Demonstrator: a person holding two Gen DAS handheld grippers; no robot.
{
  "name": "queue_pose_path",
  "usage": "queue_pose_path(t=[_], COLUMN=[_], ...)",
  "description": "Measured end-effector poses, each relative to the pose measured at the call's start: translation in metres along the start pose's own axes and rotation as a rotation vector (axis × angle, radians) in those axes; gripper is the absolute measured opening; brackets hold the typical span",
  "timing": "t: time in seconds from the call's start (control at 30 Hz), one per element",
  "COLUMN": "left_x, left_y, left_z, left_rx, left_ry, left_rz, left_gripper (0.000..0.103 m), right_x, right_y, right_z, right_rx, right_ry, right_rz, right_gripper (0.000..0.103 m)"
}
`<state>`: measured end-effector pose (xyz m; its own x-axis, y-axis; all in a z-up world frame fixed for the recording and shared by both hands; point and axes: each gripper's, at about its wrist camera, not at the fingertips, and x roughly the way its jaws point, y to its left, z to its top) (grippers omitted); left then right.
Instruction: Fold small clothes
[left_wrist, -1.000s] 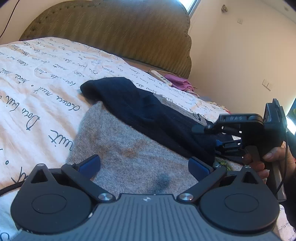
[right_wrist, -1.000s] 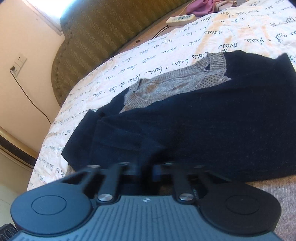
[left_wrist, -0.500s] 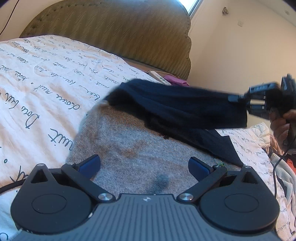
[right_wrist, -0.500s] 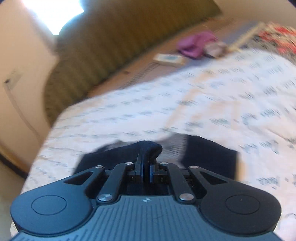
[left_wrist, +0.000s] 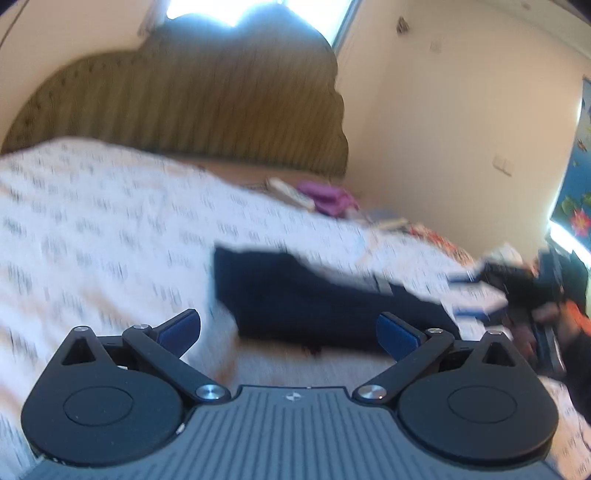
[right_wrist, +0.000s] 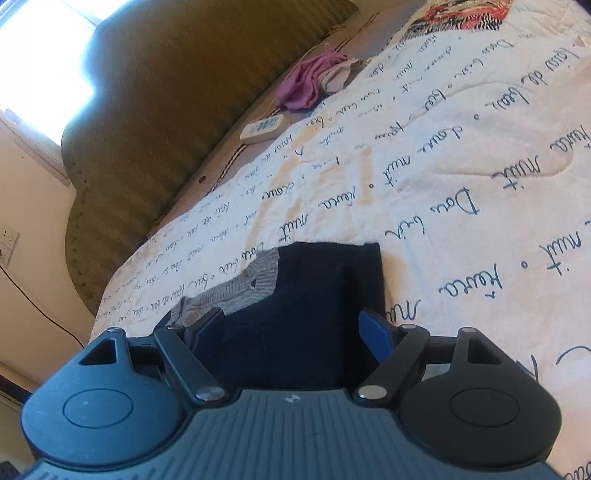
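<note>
On a bed spread with a white quilt (right_wrist: 461, 155) printed in looping blue script, we hold our right gripper (right_wrist: 291, 332) low over a dark navy garment (right_wrist: 317, 295), its blue-padded jaws spread wide and gripping nothing. The navy piece lies flat on the quilt directly ahead of the jaws, its far edge squared off, and it overlaps a grey knit garment (right_wrist: 255, 280) whose ribbed edge shows at its left side.

From the left wrist view, which is heavily blurred, our left gripper (left_wrist: 288, 328) is likewise wide open and empty, raised above the bed. The navy garment (left_wrist: 295, 299) shows there as a dark band across the quilt (left_wrist: 92, 229) just beyond the jaws, with a paler grey patch, too smeared to make out, in front of it. At the right edge of that view we can make out the other gripper (left_wrist: 476, 295) and part of a hand (left_wrist: 524, 332) around its handle, near the navy cloth's right end; whether it touches the cloth we cannot tell.

Behind the bed stands an olive ribbed headboard (right_wrist: 177, 92). Along its foot lie a white remote control (right_wrist: 262, 127) and a bundle of purple cloth (right_wrist: 306, 83), well apart from the garments
</note>
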<state>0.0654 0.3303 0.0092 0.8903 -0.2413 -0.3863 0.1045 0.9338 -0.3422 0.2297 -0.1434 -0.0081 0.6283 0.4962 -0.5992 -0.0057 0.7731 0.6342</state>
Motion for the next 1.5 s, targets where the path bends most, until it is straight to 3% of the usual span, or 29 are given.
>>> queue_pose_path(t=[0.07, 0.13, 0.2, 0.27, 0.33, 0.37, 0.4, 0.43, 0.53, 0.6, 0.7, 0.83, 0.9, 0.97, 1.03, 1.07, 1.1, 1.13, 1.2, 1.23, 1.3, 1.37, 1.47, 1.5], left_x=[0.025, 0.061, 0.099, 0.132, 0.155, 0.163, 0.169, 0.175, 0.184, 0.187, 0.190, 0.177, 0.148, 0.108, 0.081, 0.073, 0.071, 0.071, 0.080, 0.084, 0.096, 0.088, 0.076, 0.068], left_y=[0.014, 0.027, 0.041, 0.055, 0.059, 0.056, 0.051, 0.044, 0.029, 0.017, 0.003, 0.000, 0.002, 0.001, -0.011, -0.021, -0.031, -0.041, -0.061, -0.067, -0.070, -0.072, -0.067, -0.066], left_z=[0.022, 0.036, 0.045, 0.046, 0.043, 0.041, 0.039, 0.038, 0.035, 0.028, 0.013, 0.020, 0.030, 0.034, 0.028, 0.021, 0.012, 0.003, -0.021, -0.032, -0.055, -0.062, -0.056, -0.057], left_rx=[-0.035, -0.047, -0.086, -0.143, -0.139, -0.110, -0.062, -0.008, 0.094, 0.200, 0.353, 0.387, 0.343, 0.265, 0.226, 0.222, 0.233, 0.251, 0.295, 0.311, 0.353, 0.374, 0.322, 0.297], left_ry=[-0.001, 0.051, 0.142, 0.243, 0.308, 0.310, 0.301, 0.304, 0.309, 0.299, 0.240, 0.228, 0.185, 0.124, 0.089, 0.085, 0.093, 0.107, 0.150, 0.186, 0.271, 0.239, 0.298, 0.317], left_rz=[0.068, 0.135, 0.206, 0.237, 0.224, 0.233, 0.247, 0.264, 0.278, 0.305, 0.359, 0.410, 0.410, 0.343, 0.288, 0.260, 0.236, 0.222, 0.214, 0.205, 0.214, 0.232, 0.217, 0.207], left_gripper=[0.103, 0.101, 0.097, 0.087, 0.073, 0.073, 0.067, 0.052, 0.022, 0.019, 0.019, 0.018, 0.021, 0.022, 0.047, 0.053, 0.065, 0.068, 0.067, 0.068, 0.070, 0.077, 0.089, 0.094], right_x=[0.007, 0.012, 0.015, 0.019, 0.020, 0.019, 0.017, 0.013, 0.005, 0.016, 0.008, -0.029, -0.051, -0.060, -0.049, -0.039, -0.028, -0.016, 0.000, -0.001, -0.005, -0.013, -0.026, -0.030], right_y=[-0.005, -0.006, -0.003, 0.000, 0.000, 0.000, 0.002, 0.004, 0.005, -0.008, -0.016, -0.001, 0.011, 0.026, 0.043, 0.052, 0.060, 0.067, 0.070, 0.070, 0.071, 0.073, 0.075, 0.076], right_z=[-0.005, -0.013, -0.019, -0.022, -0.021, -0.020, -0.020, -0.020, -0.020, -0.024, -0.025, -0.037, -0.053, -0.072, -0.092, -0.103, -0.113, -0.125, -0.140, -0.147, -0.154, -0.161, -0.182, -0.191], right_rx=[0.008, -0.004, -0.038, -0.092, -0.126, -0.130, -0.144, -0.162, -0.186, -0.172, -0.086, -0.105, -0.155, -0.202, -0.236, -0.273, -0.319, -0.358, -0.382, -0.395, -0.394, -0.396, -0.445, -0.466], right_ry=[0.029, 0.042, 0.052, 0.063, 0.070, 0.077, 0.072, 0.061, 0.044, 0.075, 0.041, -0.006, -0.033, -0.037, -0.021, -0.014, -0.012, -0.007, 0.000, -0.046, -0.057, -0.060, -0.057, -0.056], right_rz=[-0.011, -0.007, -0.026, -0.086, -0.106, -0.103, -0.107, -0.107, -0.112, -0.160, -0.095, -0.083, -0.040, 0.000, -0.018, -0.044, -0.080, -0.133, -0.201, -0.209, -0.218, -0.237, -0.265, -0.276], right_gripper=[0.079, 0.074, 0.059, 0.025, 0.012, 0.007, 0.005, 0.004, 0.004, 0.003, 0.005, 0.019, 0.022, 0.030, 0.040, 0.043, 0.043, 0.043, 0.044, 0.049, 0.055, 0.063, 0.077, 0.078])
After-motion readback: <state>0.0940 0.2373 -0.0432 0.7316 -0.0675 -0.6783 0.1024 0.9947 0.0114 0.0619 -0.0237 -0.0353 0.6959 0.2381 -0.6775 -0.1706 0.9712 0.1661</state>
